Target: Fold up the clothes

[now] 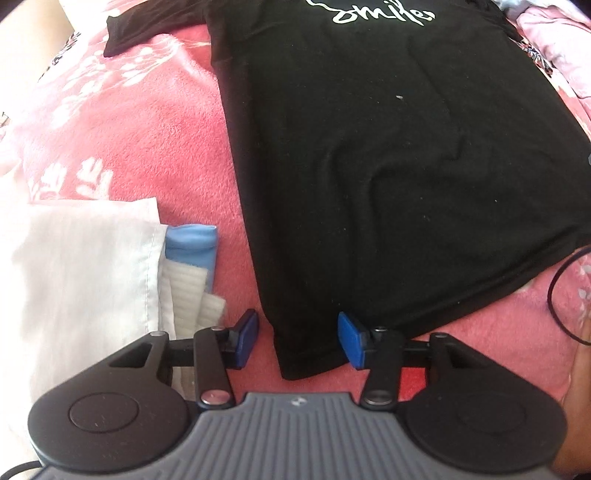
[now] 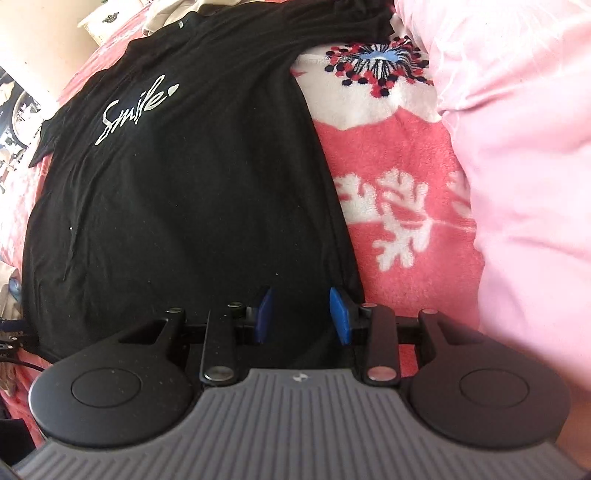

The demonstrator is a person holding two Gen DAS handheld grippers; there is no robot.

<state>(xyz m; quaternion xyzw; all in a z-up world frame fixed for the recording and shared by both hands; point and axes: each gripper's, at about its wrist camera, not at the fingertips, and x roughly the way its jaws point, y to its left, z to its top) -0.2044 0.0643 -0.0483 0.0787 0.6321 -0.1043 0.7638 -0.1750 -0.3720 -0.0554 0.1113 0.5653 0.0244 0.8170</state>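
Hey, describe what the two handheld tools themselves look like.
Both match: the left tool and right tool each have blue pads on black linkage arms with silver pivot pins, two round black discs, and a ribbed grey body bearing a small emblem.

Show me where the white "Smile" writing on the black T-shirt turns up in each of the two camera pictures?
Left wrist view: the Smile lettering sits at the very top edge, right of centre, partly cut off.
Right wrist view: the Smile lettering lies in the upper left, slanting upward.
Shared landmark: the black T-shirt itself, spread flat on the pink floral blanket.
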